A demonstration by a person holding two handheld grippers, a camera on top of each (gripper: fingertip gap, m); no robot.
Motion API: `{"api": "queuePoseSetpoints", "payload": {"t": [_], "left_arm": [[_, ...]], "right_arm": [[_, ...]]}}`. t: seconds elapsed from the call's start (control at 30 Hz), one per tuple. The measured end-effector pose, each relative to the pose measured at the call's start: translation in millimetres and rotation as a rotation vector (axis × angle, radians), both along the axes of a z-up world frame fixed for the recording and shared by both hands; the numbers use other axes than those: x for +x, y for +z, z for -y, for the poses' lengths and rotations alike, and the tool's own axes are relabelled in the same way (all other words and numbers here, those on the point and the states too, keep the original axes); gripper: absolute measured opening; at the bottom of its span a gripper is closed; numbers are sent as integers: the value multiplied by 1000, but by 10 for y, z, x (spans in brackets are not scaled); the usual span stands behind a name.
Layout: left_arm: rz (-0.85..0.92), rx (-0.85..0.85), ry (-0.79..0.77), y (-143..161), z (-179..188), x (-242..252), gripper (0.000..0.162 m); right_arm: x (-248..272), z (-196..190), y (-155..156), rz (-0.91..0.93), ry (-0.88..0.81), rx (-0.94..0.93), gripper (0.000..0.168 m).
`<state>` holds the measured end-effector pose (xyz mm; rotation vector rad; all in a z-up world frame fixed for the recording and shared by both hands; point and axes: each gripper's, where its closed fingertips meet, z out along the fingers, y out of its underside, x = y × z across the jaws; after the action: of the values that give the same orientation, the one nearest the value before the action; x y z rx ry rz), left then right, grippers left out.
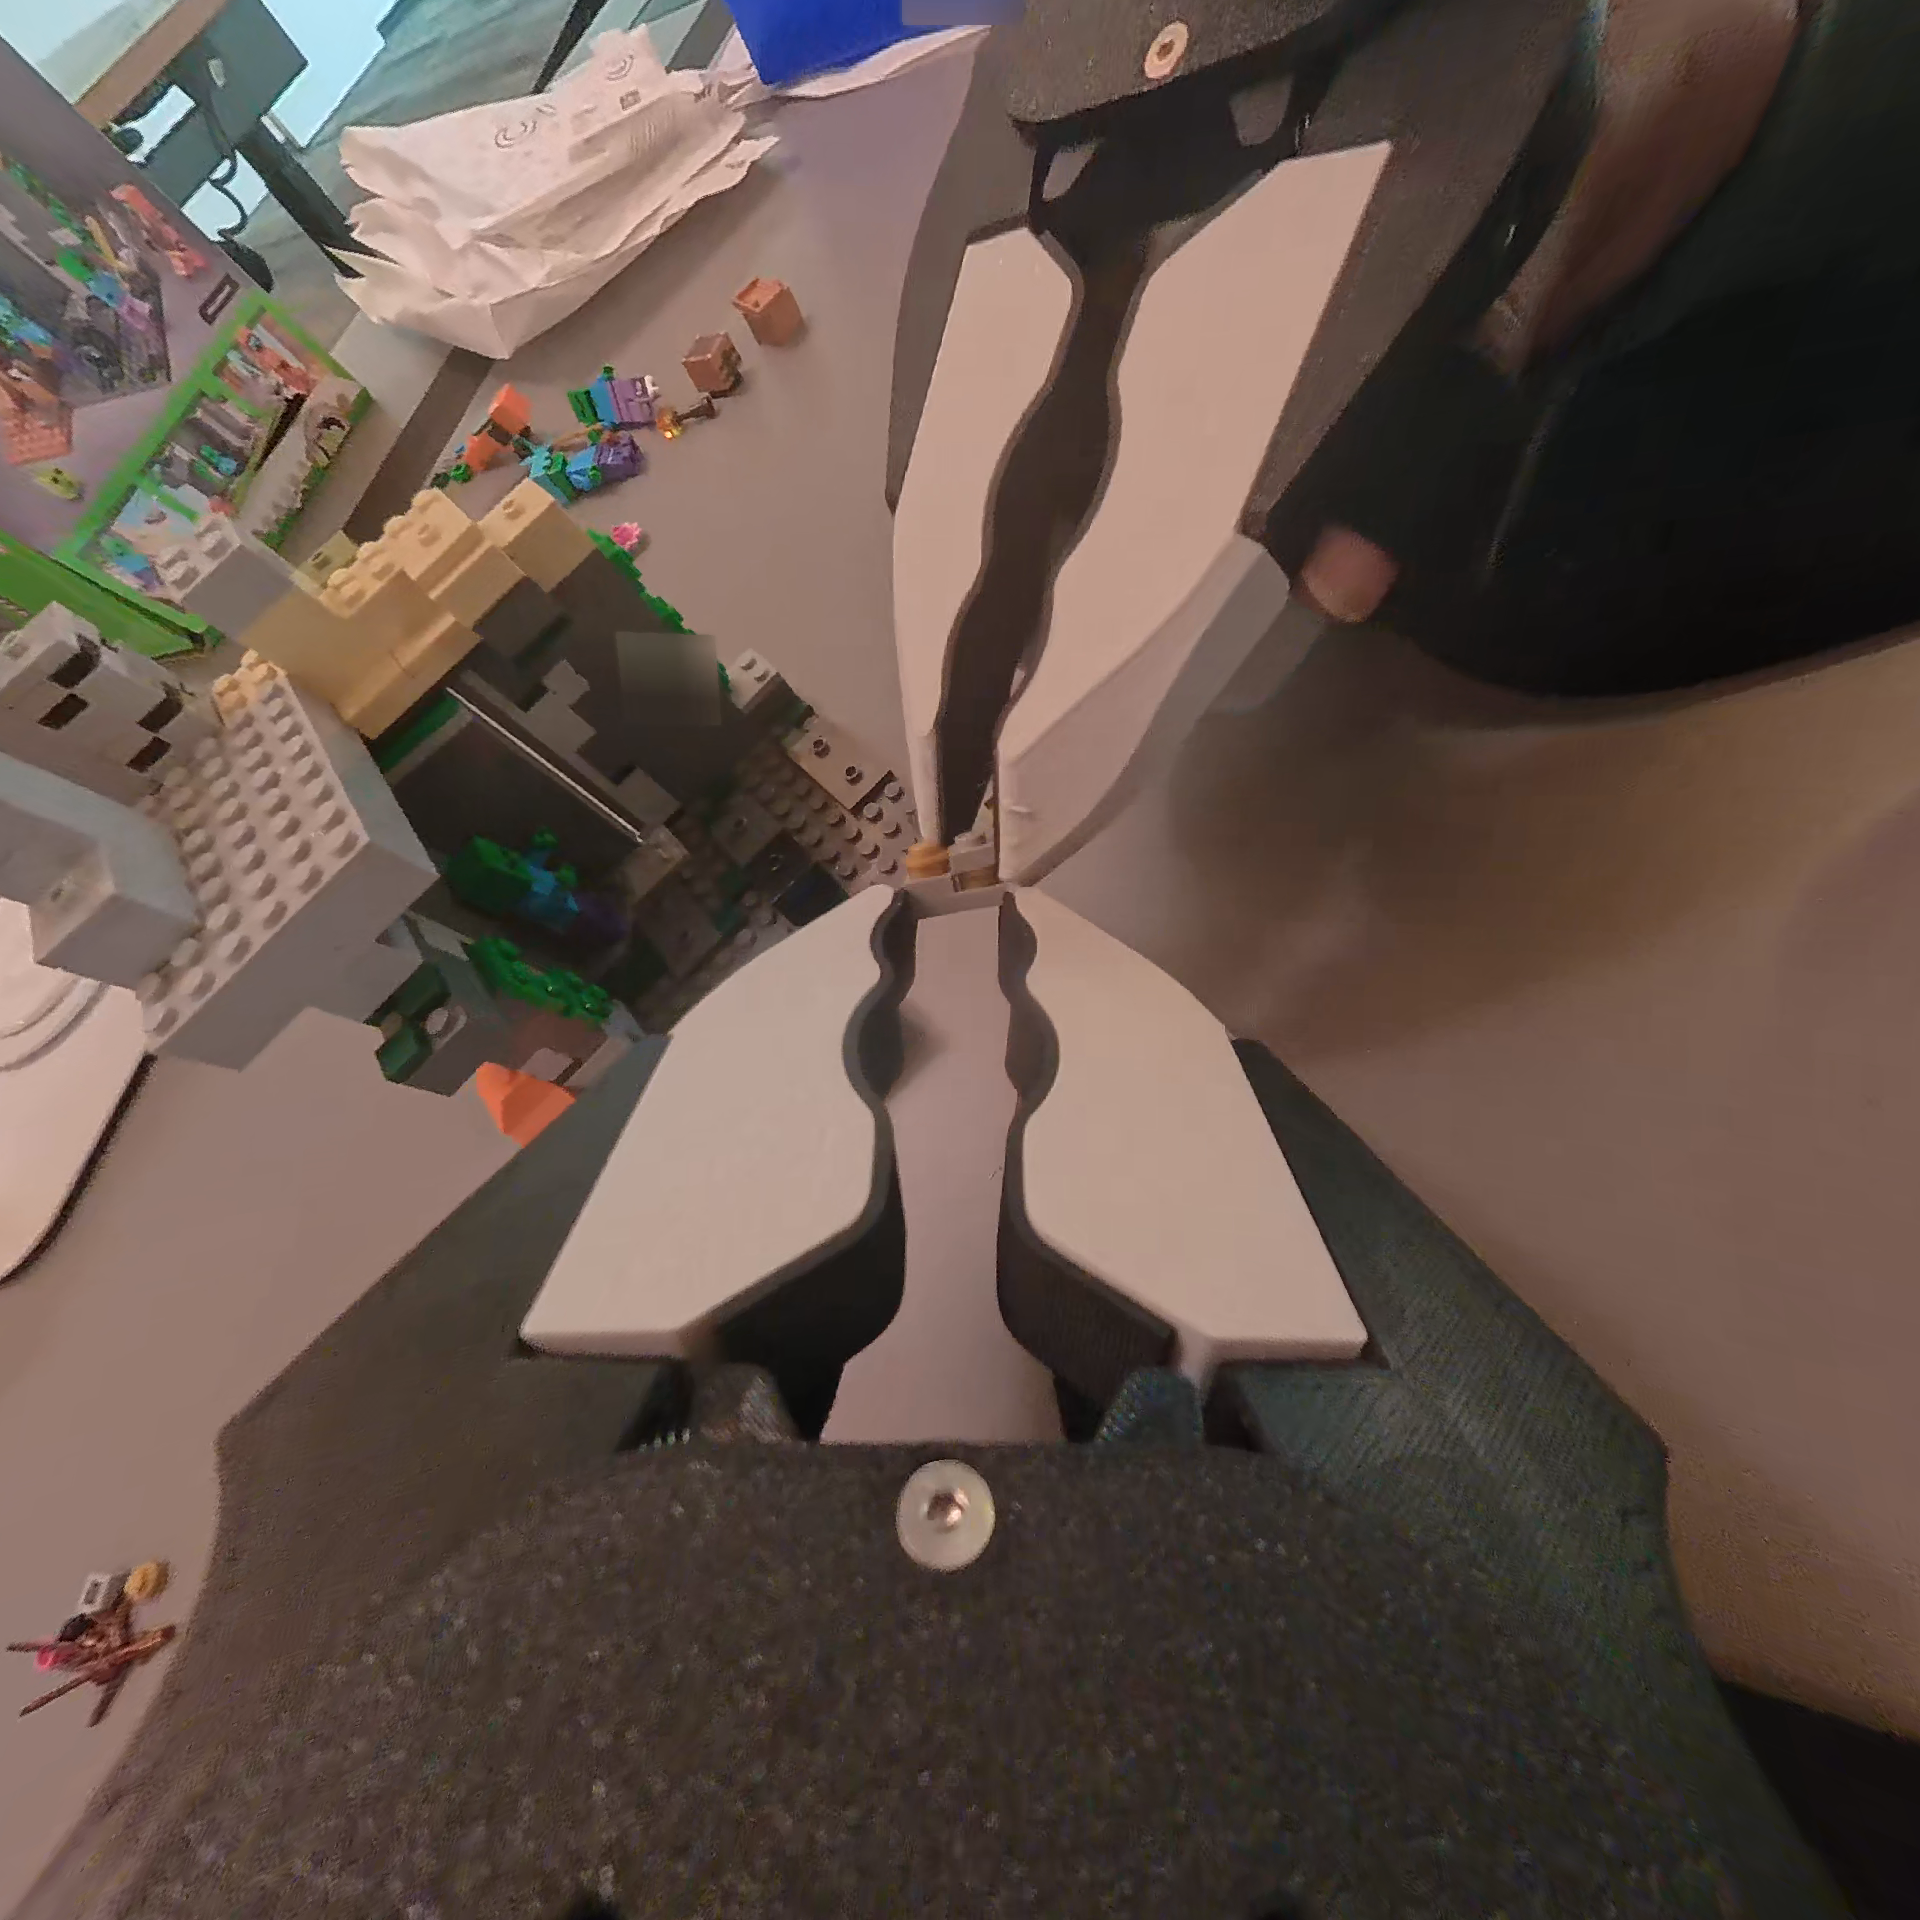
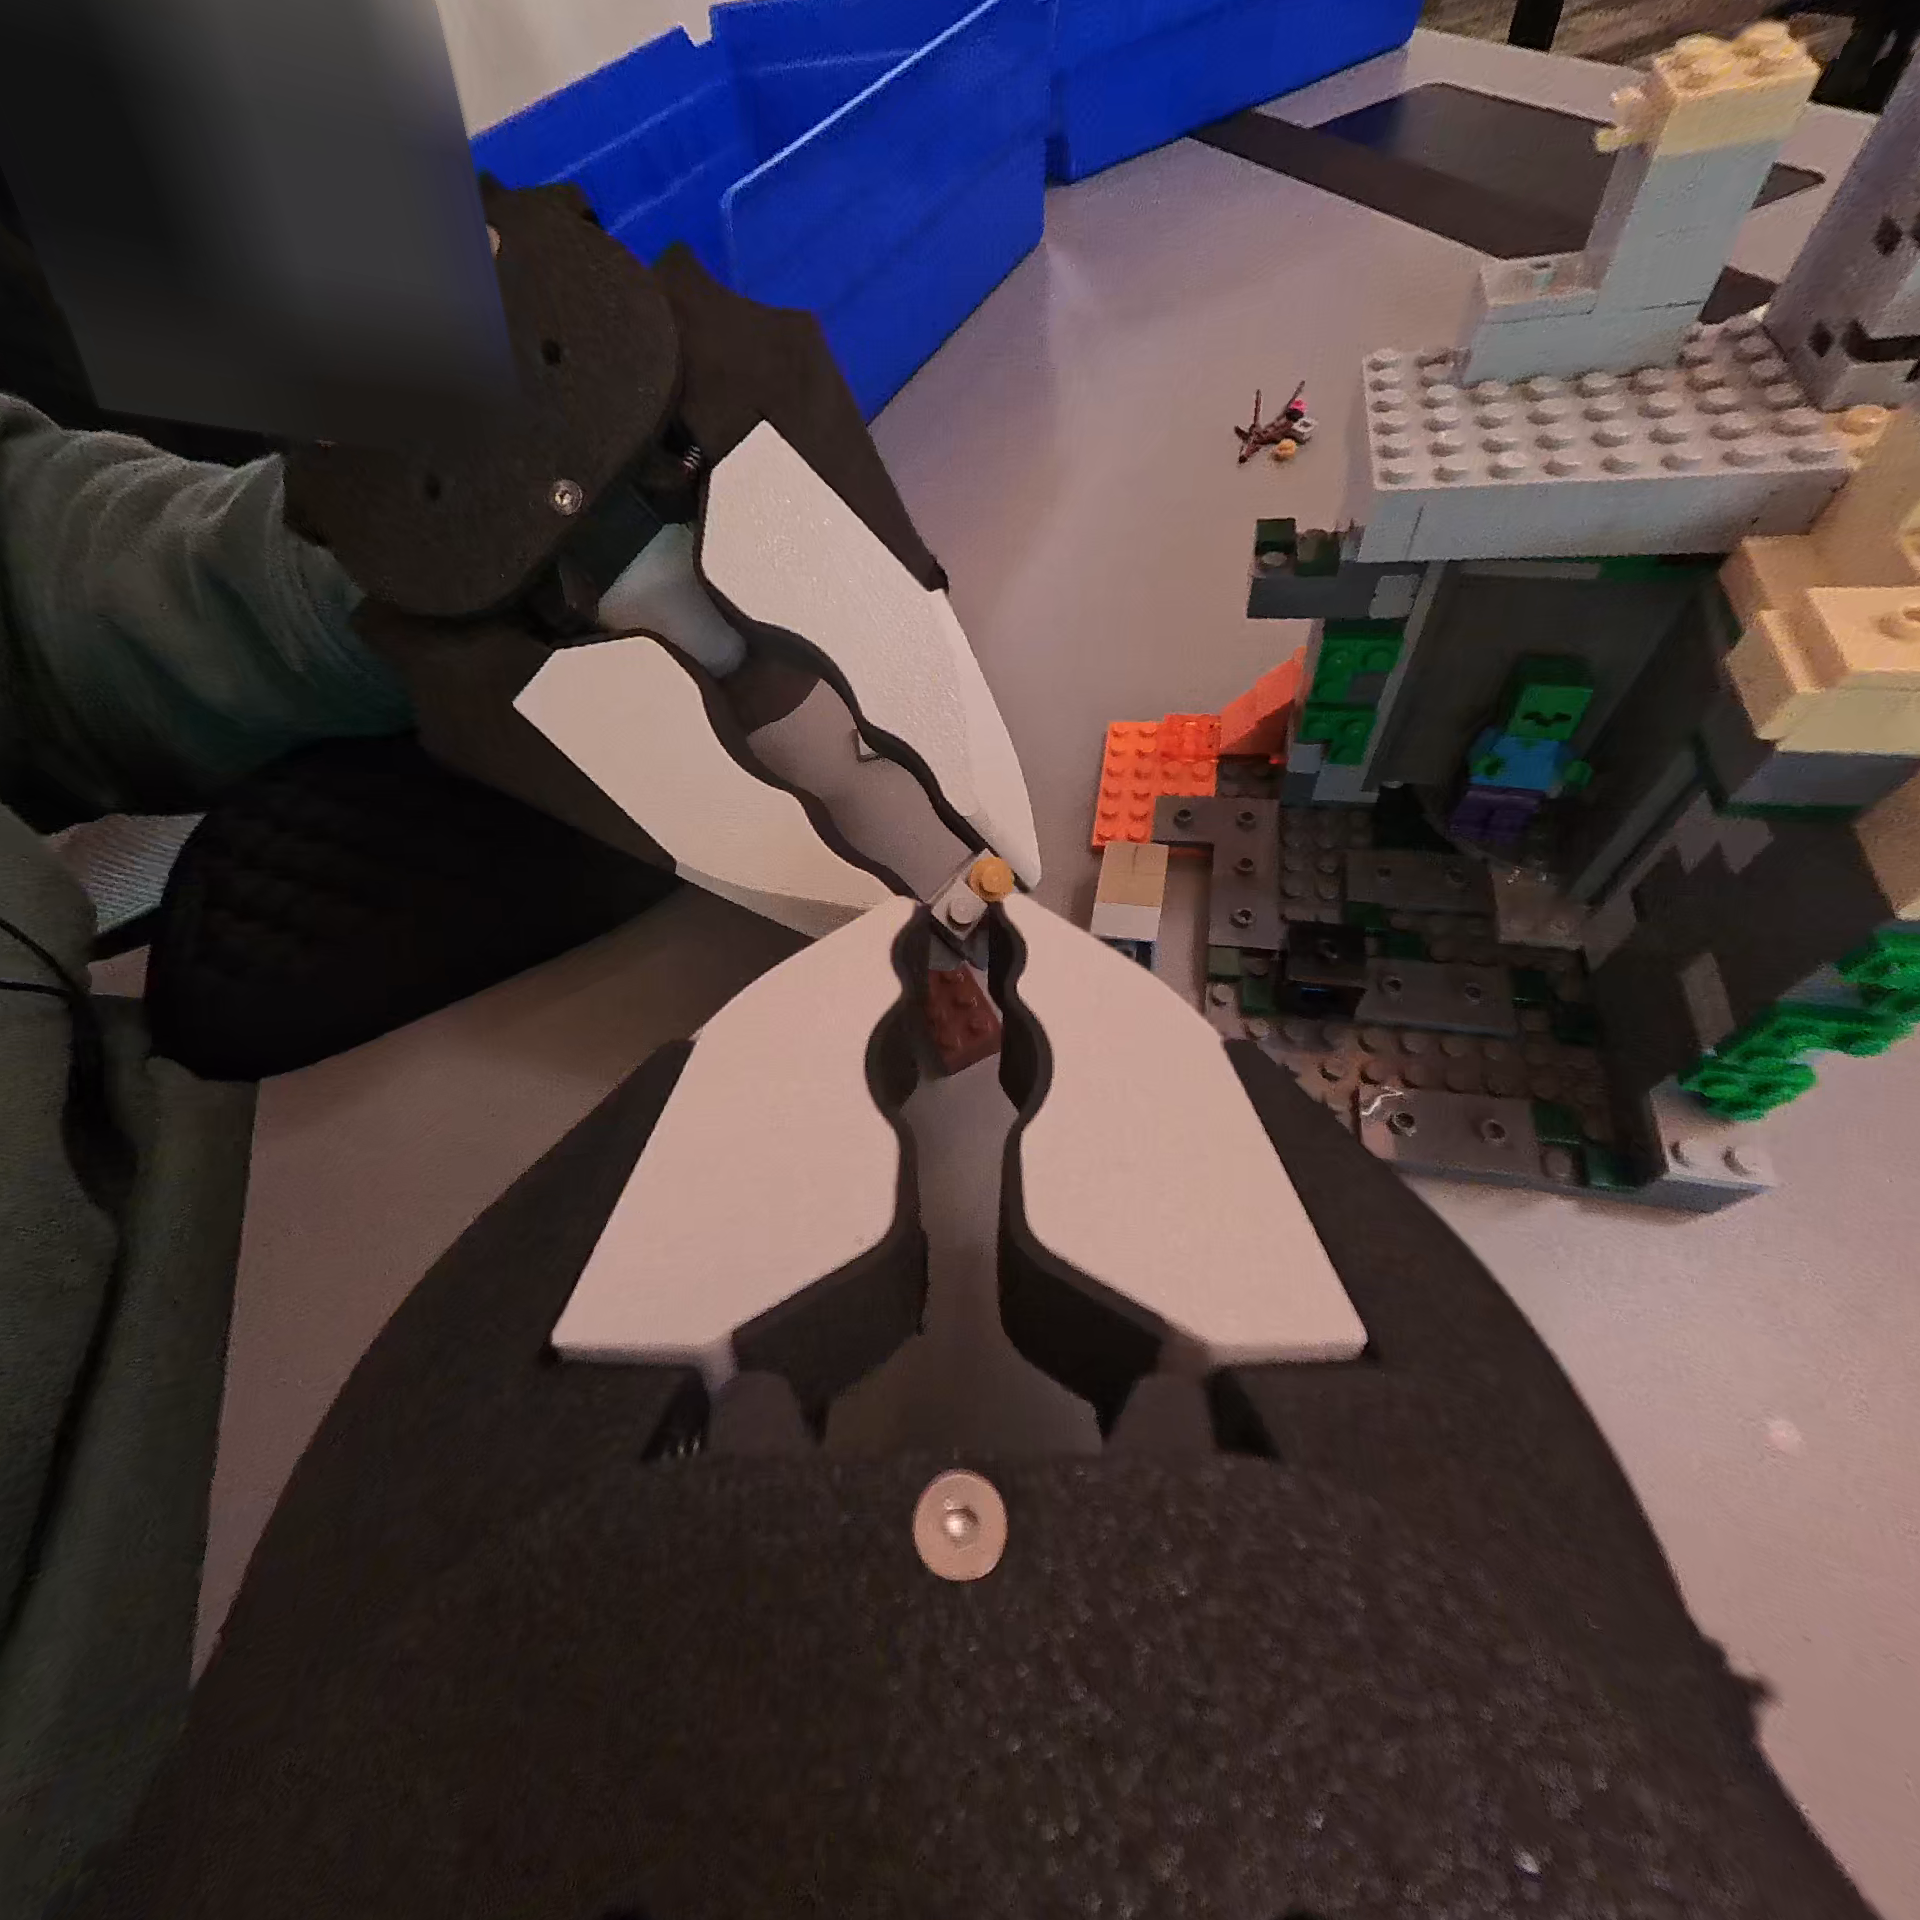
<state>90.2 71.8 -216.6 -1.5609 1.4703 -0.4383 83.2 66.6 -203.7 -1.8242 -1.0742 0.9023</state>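
both grippers are meeting tip to tip above the table [image 2: 1091,343], the right gripper [image 2: 951,971] clenching a brown brick [image 2: 961,1023] and the left gripper [image 1: 954,891] pinching the grey piece [image 2: 961,906] stuck to it, steadying the small assembly between them.

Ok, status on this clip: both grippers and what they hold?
Left gripper and right gripper, jaws tip to tip, both shut on small grey-and-tan brick assembly. Brick castle model right of it, apart.

Print on toy box [image 1: 156,343] and paper bag [image 1: 551,197], too blurred to read.
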Motion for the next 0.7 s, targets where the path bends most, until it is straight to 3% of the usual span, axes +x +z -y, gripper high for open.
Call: {"api": "queuePoseSetpoints", "payload": {"t": [0.23, 0.27, 0.33, 0.53, 0.7], "left_arm": [[13, 27, -20, 51, 13, -3, 15], [4, 40, 12, 61, -32, -46, 0], [24, 44, -45, 79, 9, -42, 0], [74, 28, -9, 147, -28, -25, 0], [173, -20, -39, 239, 21, 35, 18]], "right_arm": [[8, 20, 59, -80, 20, -94, 8], [24, 12, 105, -130, 22, -129, 8], [102, -48, 219, -226, 8, -176, 6], [106, 10, 245, -225, 40, -149, 7], [93, 8, 259, -238, 39, -149, 7]]}}
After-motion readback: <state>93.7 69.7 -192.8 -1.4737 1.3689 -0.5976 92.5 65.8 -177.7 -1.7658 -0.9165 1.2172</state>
